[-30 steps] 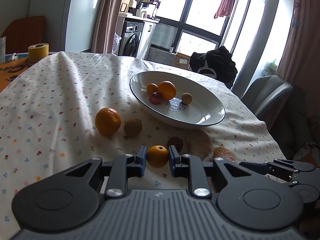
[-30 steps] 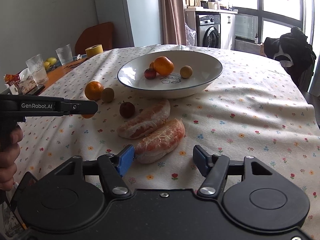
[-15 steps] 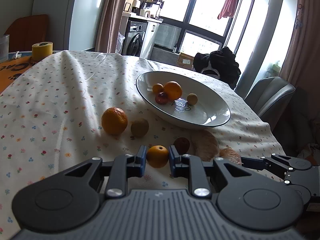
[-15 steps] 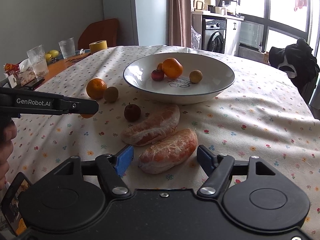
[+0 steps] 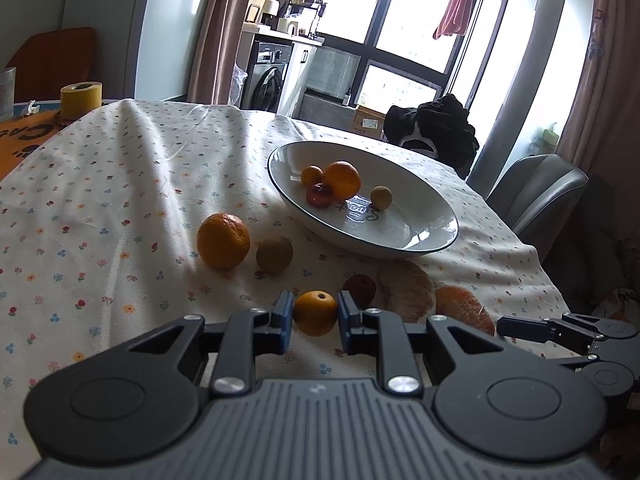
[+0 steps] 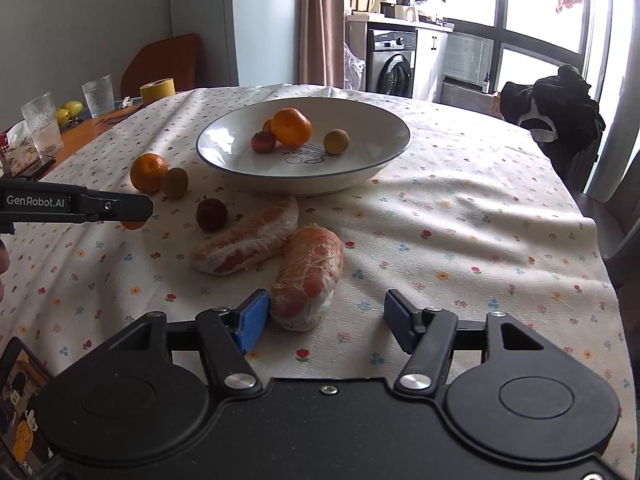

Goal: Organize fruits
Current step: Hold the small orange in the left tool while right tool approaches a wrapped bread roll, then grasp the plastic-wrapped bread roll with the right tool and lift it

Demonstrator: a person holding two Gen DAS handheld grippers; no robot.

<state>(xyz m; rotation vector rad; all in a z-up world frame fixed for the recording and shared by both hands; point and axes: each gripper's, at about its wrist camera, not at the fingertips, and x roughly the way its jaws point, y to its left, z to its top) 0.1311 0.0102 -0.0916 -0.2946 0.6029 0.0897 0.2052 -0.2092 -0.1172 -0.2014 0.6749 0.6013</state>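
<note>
My left gripper (image 5: pixel 315 314) is shut on a small orange fruit (image 5: pixel 315 312), held a little above the cloth. Ahead stands a white bowl (image 5: pixel 416 236) holding an orange (image 5: pixel 342 180), a small orange fruit (image 5: pixel 311 175), a red fruit (image 5: pixel 319 196) and a tan round fruit (image 5: pixel 381 197). Loose on the cloth lie a big orange (image 5: pixel 223 241), a kiwi (image 5: pixel 274 254), a dark red fruit (image 6: pixel 211 213) and two peeled pomelo segments (image 6: pixel 246 235) (image 6: pixel 307 276). My right gripper (image 6: pixel 326 316) is open around the nearer segment's end, its left pad touching it.
A flowered cloth covers the table (image 6: pixel 460 240). At the far left stand drinking glasses (image 6: pixel 42 122), a yellow tape roll (image 6: pixel 157 90) and yellow fruit. A grey chair (image 5: pixel 536 188) and a dark garment (image 6: pixel 556 108) lie beyond the table's right edge.
My left gripper has lifted slightly with the small orange fruit still held. My right gripper has moved forward, so the nearer pomelo segment now sits between its open fingers.
</note>
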